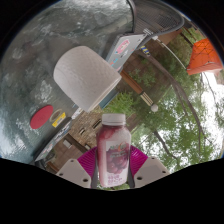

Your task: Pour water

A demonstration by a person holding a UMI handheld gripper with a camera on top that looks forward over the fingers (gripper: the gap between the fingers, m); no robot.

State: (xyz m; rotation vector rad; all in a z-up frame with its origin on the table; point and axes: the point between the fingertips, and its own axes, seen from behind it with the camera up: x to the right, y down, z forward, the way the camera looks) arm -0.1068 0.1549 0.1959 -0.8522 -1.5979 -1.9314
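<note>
1. Your gripper (pixel 112 165) clenches a pink plastic bottle with a white cap (pixel 113 148) between its magenta pads (pixel 90 160).
2. The bottle's long axis runs straight ahead along the fingers, cap pointing forward.
3. Just beyond the cap is a white cylindrical cup (pixel 88 76).

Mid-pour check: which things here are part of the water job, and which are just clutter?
Job: bottle, standing between the gripper fingers; white cup beyond it.

Lying about: red-and-yellow item beside the cup; orange object farther off.
</note>
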